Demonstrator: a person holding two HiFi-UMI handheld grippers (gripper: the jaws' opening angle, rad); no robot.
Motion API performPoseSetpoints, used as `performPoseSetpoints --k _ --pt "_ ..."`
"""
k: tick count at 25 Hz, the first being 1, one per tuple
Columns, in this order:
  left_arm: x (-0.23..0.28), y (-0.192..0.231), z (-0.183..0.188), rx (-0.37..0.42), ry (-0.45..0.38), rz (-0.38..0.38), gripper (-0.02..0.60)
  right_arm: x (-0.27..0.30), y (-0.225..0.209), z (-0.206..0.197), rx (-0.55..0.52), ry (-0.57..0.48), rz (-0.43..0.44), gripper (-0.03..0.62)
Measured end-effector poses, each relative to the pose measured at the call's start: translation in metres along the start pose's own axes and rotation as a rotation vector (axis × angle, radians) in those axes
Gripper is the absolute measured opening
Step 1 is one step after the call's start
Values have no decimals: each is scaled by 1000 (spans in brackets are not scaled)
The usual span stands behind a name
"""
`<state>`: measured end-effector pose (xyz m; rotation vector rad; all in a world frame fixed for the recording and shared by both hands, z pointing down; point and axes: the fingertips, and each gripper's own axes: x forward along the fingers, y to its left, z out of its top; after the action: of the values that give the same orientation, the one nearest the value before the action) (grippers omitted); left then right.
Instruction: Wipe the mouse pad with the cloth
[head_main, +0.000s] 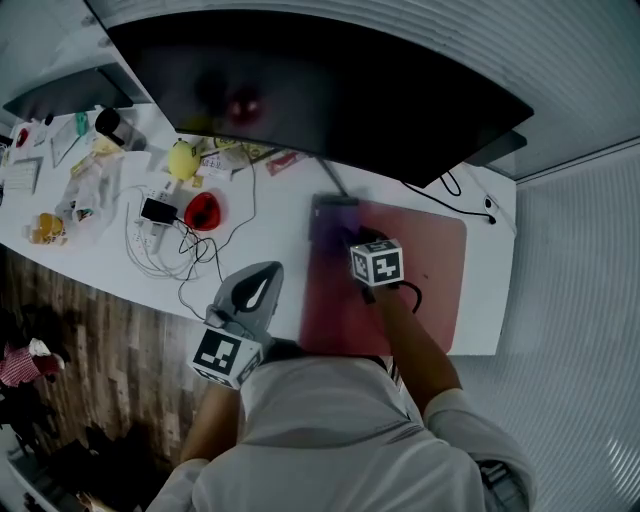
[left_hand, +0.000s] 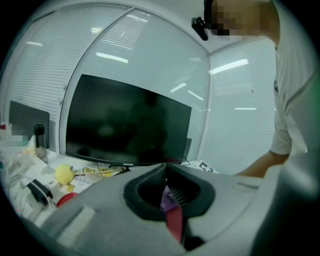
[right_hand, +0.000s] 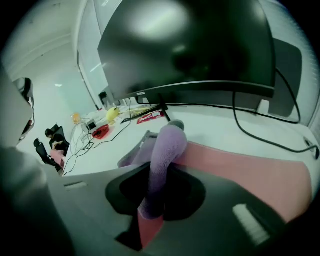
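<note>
Mid-wipe, my right gripper (right_hand: 151, 197) pinches the cloth (right_hand: 167, 145) against the pad's (right_hand: 250, 170) far left corner while my left gripper (left_hand: 166, 172) hangs pressed together, empty, off the bench (head_main: 270, 225); next, probably sweep right.

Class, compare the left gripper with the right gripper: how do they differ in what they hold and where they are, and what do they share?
The left gripper is shut on nothing; the right gripper is shut on the purple cloth. The left gripper is off the mouse pad, at the desk's front edge; the right gripper is over the mouse pad, with the cloth trailing onto it. Both point toward the monitor.
</note>
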<state>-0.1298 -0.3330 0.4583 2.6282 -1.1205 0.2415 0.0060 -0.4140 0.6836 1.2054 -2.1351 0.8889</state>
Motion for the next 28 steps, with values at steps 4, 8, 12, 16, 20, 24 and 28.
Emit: performPoseSetpoints --k 4,8,12,16,20,24,28 --pt "9 -21 4 11 -2 -39 3 -24 -32 -15 48 -11 -70 59" --pt "14 -44 1 27 10 -53 3 -54 -78 -31 93 -22 -141 59" --pt "18 -72 1 46 15 -58 3 -94 -139 -52 147 -18 -221 60" --pt "27 -103 -3 63 5 -69 3 -138 -197 -71 188 -34 -320 58" --pt "32 -132 -5 69 4 -73 3 -183 -250 -96 232 -50 -424 58" --pt "35 -153 0 90 -3 -71 3 -219 -294 -118 273 -53 -513 58" --pt "29 -159 5 101 -11 -52 3 -249 -305 -116 335 -111 -551 58"
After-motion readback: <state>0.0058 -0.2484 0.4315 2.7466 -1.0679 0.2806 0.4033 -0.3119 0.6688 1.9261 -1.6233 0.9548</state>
